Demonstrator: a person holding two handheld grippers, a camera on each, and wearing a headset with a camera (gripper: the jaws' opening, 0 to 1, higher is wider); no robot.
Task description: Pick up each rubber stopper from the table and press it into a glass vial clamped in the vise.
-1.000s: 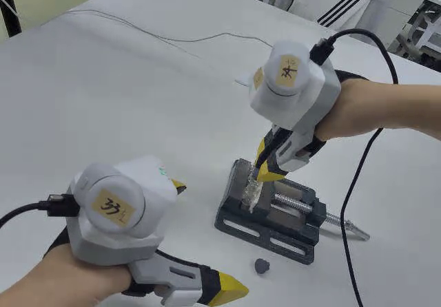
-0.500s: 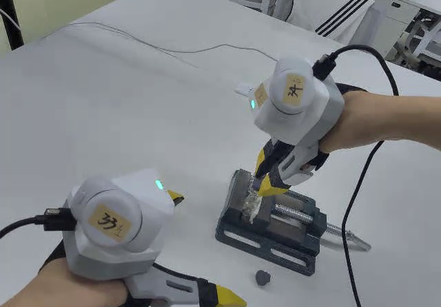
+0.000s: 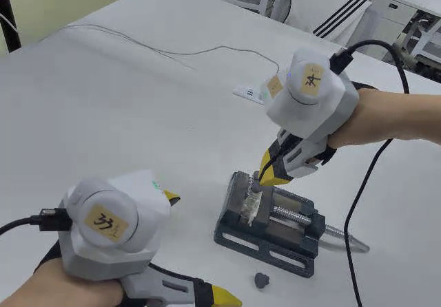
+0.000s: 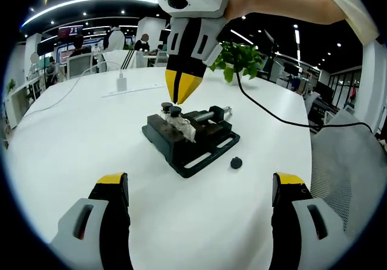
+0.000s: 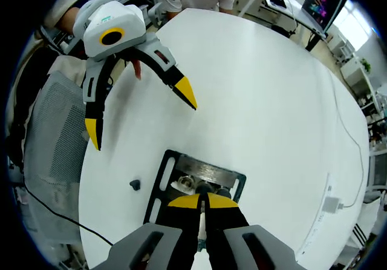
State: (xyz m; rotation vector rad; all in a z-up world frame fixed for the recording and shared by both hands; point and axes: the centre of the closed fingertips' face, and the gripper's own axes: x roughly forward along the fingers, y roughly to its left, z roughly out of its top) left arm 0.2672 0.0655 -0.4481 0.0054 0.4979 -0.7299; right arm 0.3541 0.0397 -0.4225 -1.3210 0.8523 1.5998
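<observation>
**Right hand-held gripper (image 3: 259,178) poised over the vise (image 3: 275,237)**

The right hand-held gripper's jaws are pressed together, tips just above the stoppered vials (image 4: 171,114) clamped in the vise. The left hand-held gripper (image 4: 201,180) is held wide open, with nothing in it. One loose stopper (image 3: 261,280) is seen on the bench (image 3: 124,100), near the vise.
</observation>
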